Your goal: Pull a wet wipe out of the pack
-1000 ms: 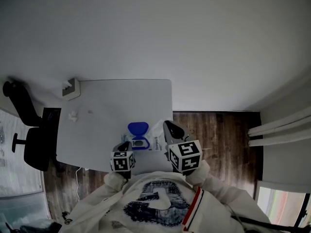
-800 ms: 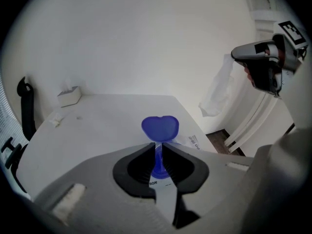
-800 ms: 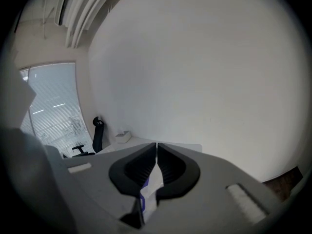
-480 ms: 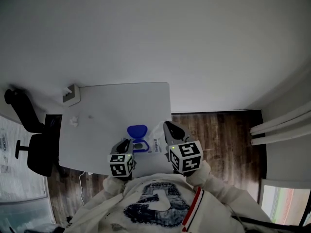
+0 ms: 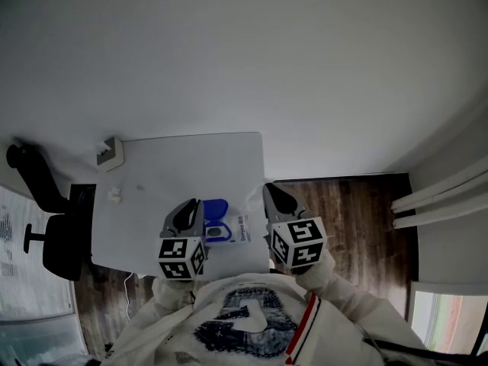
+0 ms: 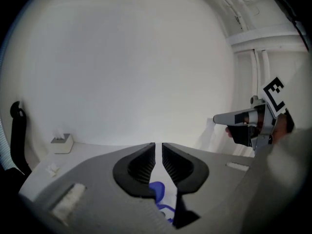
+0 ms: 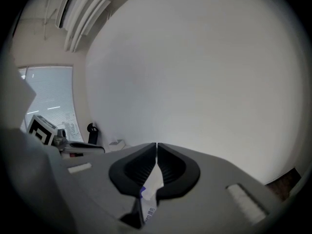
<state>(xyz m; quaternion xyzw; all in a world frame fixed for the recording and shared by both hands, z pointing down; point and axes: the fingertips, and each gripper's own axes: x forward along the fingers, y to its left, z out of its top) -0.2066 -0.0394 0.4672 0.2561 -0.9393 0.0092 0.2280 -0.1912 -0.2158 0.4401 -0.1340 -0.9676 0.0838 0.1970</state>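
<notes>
In the head view we see the soft white pack of wet wipes (image 5: pixel 238 227) lying on the flat white surface (image 5: pixel 183 166), close to the person. Its round blue plastic lid (image 5: pixel 216 207) is flipped open, so that step is done. We see no wipe pulled out yet. The left gripper (image 5: pixel 187 210) is just beside the lid, and the right gripper (image 5: pixel 271 194) is at the pack's other end. Compared with the earlier pictures, the left gripper is now higher and hides more of the pack, and the right one has come up only a little. In the left gripper view the jaws are a little apart with nothing between them. They have just been opening, and the blue lid (image 6: pixel 157 189) shows below them, so we think the pull is still left to do. In the right gripper view the jaws are pressed together and seem to pinch a white end of the pack (image 7: pixel 151 185).
</notes>
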